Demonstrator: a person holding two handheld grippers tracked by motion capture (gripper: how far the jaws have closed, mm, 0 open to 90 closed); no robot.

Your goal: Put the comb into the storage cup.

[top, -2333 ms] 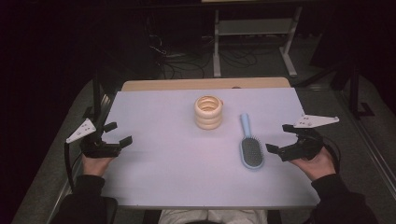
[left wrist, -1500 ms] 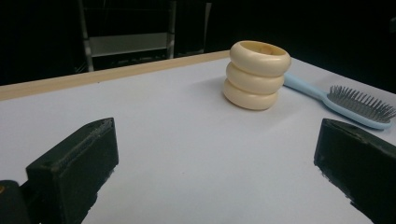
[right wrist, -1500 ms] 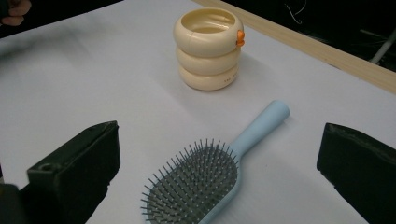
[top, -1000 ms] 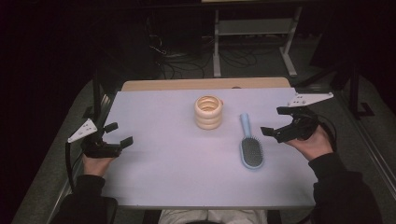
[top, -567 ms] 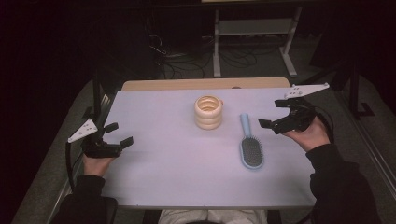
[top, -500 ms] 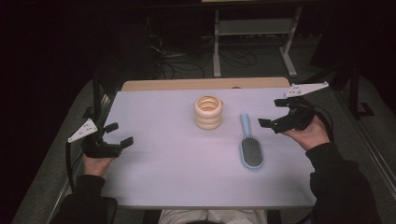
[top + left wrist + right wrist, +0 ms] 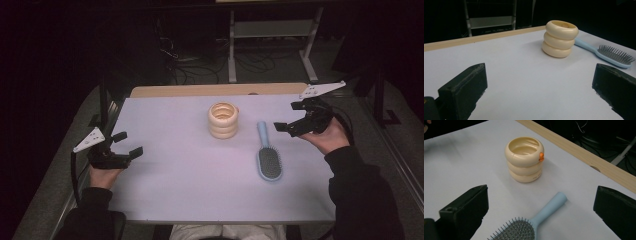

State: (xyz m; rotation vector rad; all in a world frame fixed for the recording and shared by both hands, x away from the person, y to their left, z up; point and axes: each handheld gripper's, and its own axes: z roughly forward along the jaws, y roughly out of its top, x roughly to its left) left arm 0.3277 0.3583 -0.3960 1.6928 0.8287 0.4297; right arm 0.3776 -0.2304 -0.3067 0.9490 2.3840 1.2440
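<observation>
Over at the left edge of the pale surface (image 7: 175, 190), the left claw (image 7: 125, 145) rests low in the person's left hand (image 7: 104, 176), its jaws spread wide with nothing between them. Its own view looks across bare tabletop between the two black jaws toward the cream container (image 7: 560, 38), which stands upright and is built like three stacked rings, open at the top. From above, that container sits near the middle of the surface toward the far side, close to the wooden strip (image 7: 215, 90) along the far edge. In the right gripper view a small orange tab (image 7: 541, 156) shows on its top ring. Just to the right of the container lies the light blue hairbrush (image 7: 267, 155), flat on the surface with bristles up, its handle pointing to the far side and its head toward the person; the handle end is near the container but apart from it. Farther right, the right claw (image 7: 291, 116) is held raised in the right hand (image 7: 327, 137), jaws wide apart and empty, pointing leftward at the brush handle and the container.
</observation>
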